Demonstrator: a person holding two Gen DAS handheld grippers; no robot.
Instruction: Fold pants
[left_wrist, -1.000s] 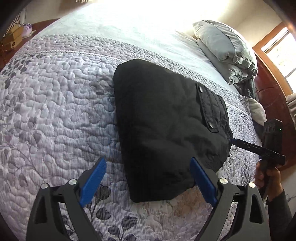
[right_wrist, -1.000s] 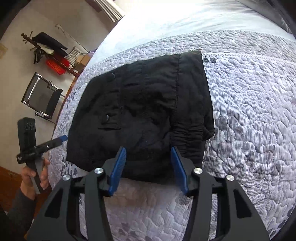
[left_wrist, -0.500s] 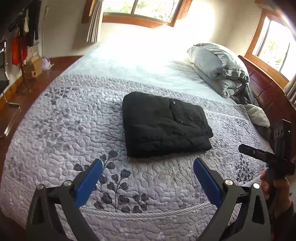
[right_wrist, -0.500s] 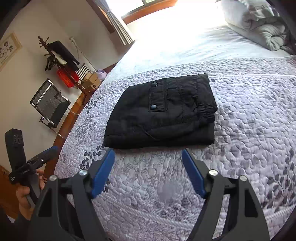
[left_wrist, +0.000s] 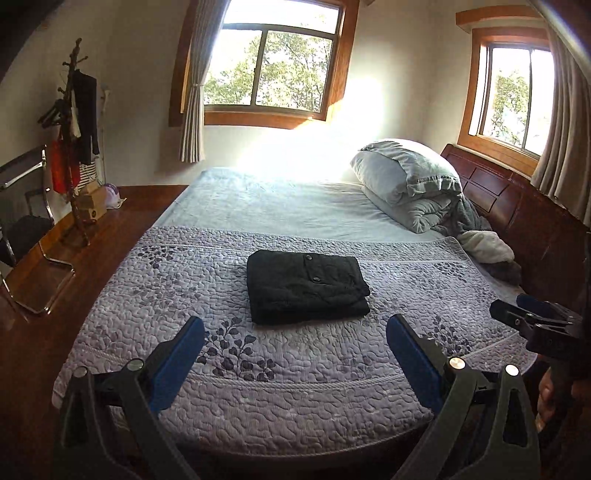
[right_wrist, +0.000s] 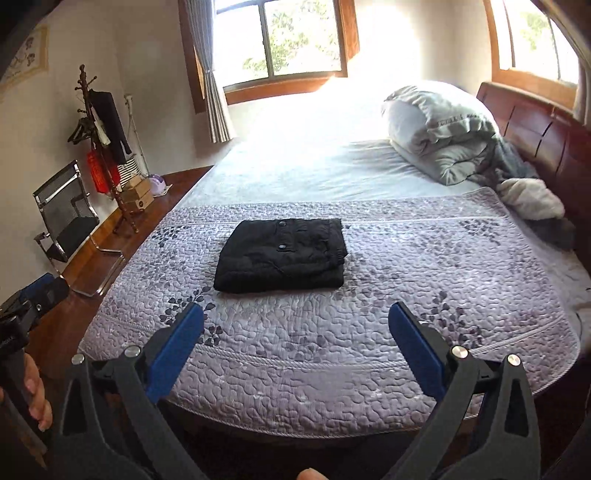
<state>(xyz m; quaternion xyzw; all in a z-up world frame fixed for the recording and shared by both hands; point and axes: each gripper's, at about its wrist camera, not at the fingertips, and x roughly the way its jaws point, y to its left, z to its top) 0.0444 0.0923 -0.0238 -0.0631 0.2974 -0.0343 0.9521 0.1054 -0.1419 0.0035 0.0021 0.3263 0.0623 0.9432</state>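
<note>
Both grippers had drawn well back from the bed (left_wrist: 258, 406) since a second earlier. Black pants (left_wrist: 306, 286) lay folded at frame centre on the quilt. Left gripper (left_wrist: 295, 354) and right gripper (right_wrist: 295, 339) hung low in frame, jaws wide apart, empty. Best finish, I judged: leave the stack untouched.

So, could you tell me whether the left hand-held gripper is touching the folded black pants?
Apart. In the left wrist view the left hand-held gripper is open, with a strip of bare quilt between its fingertips and the folded pants.
</note>
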